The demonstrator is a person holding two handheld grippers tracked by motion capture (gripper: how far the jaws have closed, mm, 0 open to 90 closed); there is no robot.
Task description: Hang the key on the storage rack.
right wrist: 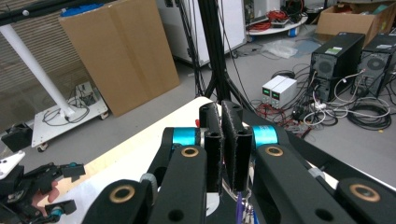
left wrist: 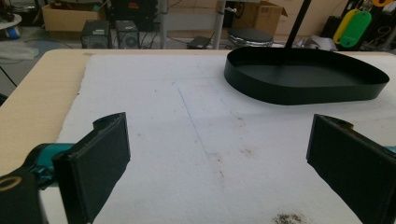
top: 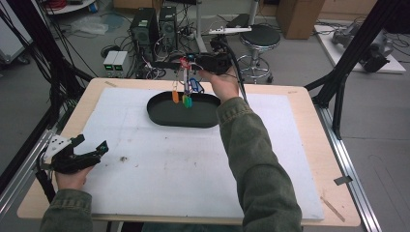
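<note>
My right gripper (top: 186,62) hides its pinch point, jaws clamped on keys (top: 183,94) dangling above the tray (top: 159,113); left gripper (top: 92,145) gapes wide.

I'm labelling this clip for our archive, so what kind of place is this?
Most likely a robotics or electronics lab: computer towers on the floor amid tangled cables, bench power supplies, and a black frame around the table.

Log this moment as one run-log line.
right gripper: shut on bunch of key tags, held above black tray | left gripper: open, holding nothing, over white mat
</note>
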